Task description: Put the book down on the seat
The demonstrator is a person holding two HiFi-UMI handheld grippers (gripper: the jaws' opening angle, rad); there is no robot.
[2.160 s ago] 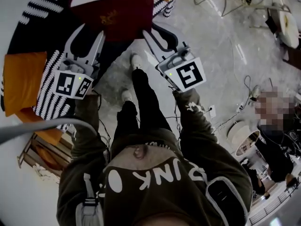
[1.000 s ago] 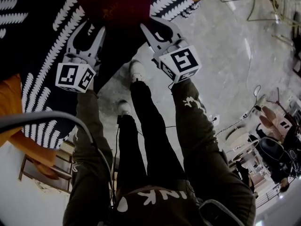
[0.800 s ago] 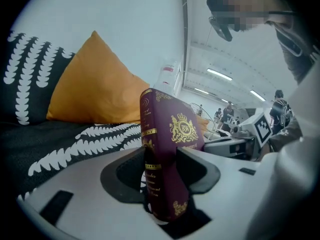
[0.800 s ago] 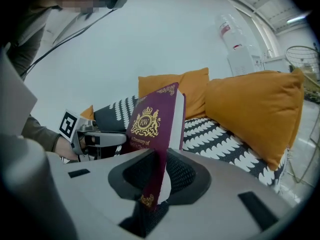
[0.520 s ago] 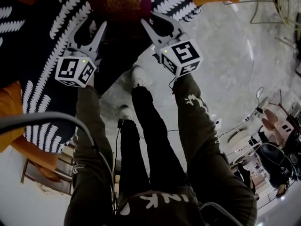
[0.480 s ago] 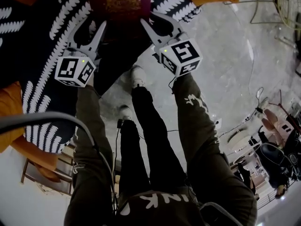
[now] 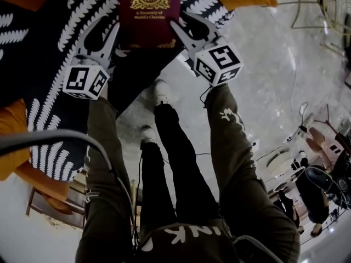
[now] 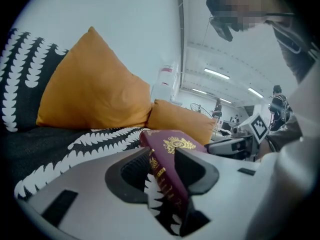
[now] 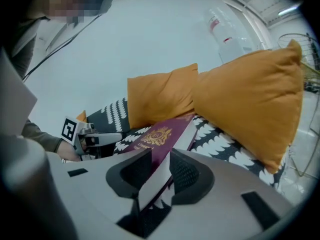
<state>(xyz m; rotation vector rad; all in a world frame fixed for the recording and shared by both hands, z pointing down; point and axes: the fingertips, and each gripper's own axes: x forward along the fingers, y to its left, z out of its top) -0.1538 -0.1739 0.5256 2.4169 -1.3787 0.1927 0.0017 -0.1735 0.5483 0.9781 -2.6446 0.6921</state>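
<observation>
The maroon book (image 7: 149, 15) has come down onto the fern-patterned seat (image 7: 60, 32), so placement looks nearly done; the right gripper (image 7: 186, 27) has just spread its fingers off it, and the left gripper (image 7: 101, 37) fingers, though narrowing slightly, sit loose around its spine.

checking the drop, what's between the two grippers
The book, lying on the patterned seat, in the head view. Its near corners sit between the jaws: the left gripper just closed slightly, the right gripper just opened.

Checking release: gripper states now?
Left gripper: open, jaws just closing, book between them.
Right gripper: open, jaws just opening, book between them.
</observation>
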